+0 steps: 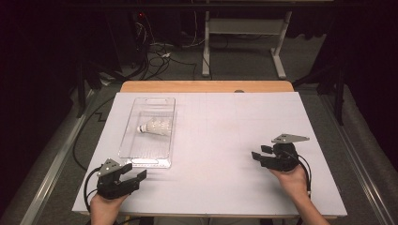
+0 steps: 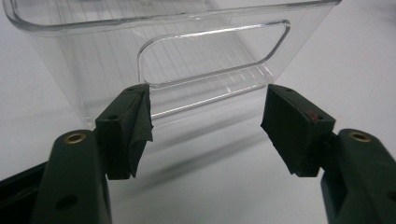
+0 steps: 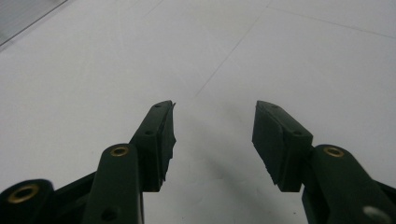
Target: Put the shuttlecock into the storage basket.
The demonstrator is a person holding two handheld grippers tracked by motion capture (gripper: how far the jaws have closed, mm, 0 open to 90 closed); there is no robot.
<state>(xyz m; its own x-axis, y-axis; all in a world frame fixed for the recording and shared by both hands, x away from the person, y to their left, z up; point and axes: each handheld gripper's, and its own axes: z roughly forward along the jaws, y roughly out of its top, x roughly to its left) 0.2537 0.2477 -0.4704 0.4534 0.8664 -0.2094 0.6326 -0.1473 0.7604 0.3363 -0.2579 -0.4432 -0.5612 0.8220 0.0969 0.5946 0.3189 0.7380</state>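
Shuttlecock (image 1: 154, 127) already lies inside the clear bin (image 1: 141, 161); both hand-held grippers, left (image 1: 127, 176) at seven o'clock, right (image 1: 261, 153) at four o'clock, rest spread, empty.

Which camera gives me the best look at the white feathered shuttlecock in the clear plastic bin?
The high view: the white feathered shuttlecock lies on its side inside the clear plastic bin, seen whole from above. The left gripper view shows the bin's near handle wall but no clear shuttlecock. The right gripper view faces the bare white tabletop.

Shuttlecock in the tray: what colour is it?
White; the shuttlecock lies in the clear tray, best seen in the high view.
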